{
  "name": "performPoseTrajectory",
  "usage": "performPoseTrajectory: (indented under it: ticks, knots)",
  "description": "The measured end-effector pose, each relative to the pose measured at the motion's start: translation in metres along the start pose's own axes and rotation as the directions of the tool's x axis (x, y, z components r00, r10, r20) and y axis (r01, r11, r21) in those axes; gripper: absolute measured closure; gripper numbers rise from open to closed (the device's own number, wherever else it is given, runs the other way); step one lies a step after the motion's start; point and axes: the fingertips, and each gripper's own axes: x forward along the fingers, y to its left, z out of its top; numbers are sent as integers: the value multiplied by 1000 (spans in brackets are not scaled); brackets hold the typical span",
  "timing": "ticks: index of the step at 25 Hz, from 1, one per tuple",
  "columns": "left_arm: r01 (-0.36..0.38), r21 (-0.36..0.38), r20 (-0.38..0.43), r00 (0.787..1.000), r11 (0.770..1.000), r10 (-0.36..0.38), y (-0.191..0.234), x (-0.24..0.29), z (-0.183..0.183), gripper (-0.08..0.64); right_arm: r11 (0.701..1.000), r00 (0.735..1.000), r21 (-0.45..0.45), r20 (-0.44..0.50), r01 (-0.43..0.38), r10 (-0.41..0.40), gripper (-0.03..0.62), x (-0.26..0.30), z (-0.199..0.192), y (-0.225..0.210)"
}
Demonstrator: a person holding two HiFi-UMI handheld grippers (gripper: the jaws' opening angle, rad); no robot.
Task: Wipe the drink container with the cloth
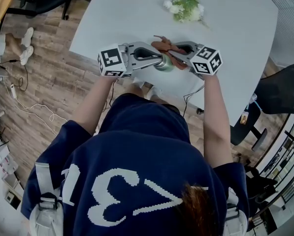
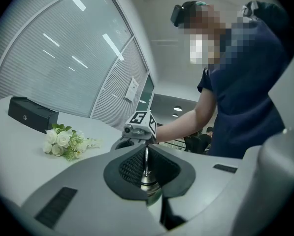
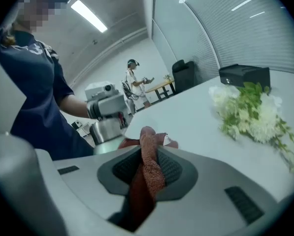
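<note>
The left gripper (image 2: 147,157) is closed, its jaws clamping the thin wall of the stainless-steel drink container (image 1: 162,64) and holding it level above the near edge of the white table (image 1: 137,14). The right gripper (image 3: 149,154) faces it from the opposite side, tilted downward, its jaws gripping a bunched reddish-brown cloth (image 3: 149,168). The free end of the cloth reaches the container; whether the two touch cannot be told. Further back on the table lie a white flower bouquet (image 1: 186,6) and a black box (image 3: 244,74), both well apart from the grippers.
</note>
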Motion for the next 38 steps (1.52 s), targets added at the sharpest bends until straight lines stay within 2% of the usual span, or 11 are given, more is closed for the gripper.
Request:
performPoseTrajectory:
  ticks: [2, 5, 10, 12, 15, 18, 23, 26, 31, 34, 38]
  knots:
    - [3, 2, -4, 1000, 1000, -3, -1, 0, -1, 538, 996, 996, -39, 31, -85, 86, 509, 4, 27, 14]
    - [5, 9, -12, 1000, 1000, -4, -3, 2, 0, 538, 975, 983, -127, 0, -183, 185, 509, 11, 55, 35]
    - [8, 11, -15, 1000, 1000, -8, -3, 2, -1, 538, 970, 979, -140, -64, -199, 192, 509, 20, 48, 29]
    - [-3, 3, -9, 1000, 1000, 3, -1, 1, -1, 538, 984, 989, -104, -55, -145, 140, 509, 19, 35, 16]
    - [-52, -11, 9, 999, 999, 52, 9, -2, 1, 538, 991, 995, -127, -89, 34, -46, 509, 12, 6, -9]
    - [-93, -29, 16, 995, 995, 94, 20, -7, 2, 538, 967, 970, -137, -93, 213, -227, 509, 1, -21, -24]
    - [-123, -23, -5, 992, 992, 123, 26, -6, 3, 538, 914, 914, 15, 21, 404, -405, 509, -13, -24, -28]
    - [-150, -25, -19, 989, 988, 149, 30, -3, 4, 538, 881, 869, 129, 152, 455, -471, 509, -23, 9, -15]
    - [-249, -71, -42, 968, 966, 247, 46, -7, 3, 538, 865, 792, 270, 352, 424, -498, 509, -41, 64, 8]
    - [-287, -108, -49, 958, 952, 283, 51, -8, 2, 538, 840, 771, 268, 337, 472, -541, 509, -40, 59, 8]
    - [-317, -155, -63, 948, 936, 311, 54, -4, 2, 538, 777, 745, 317, 245, 543, -620, 509, -40, 15, -5]
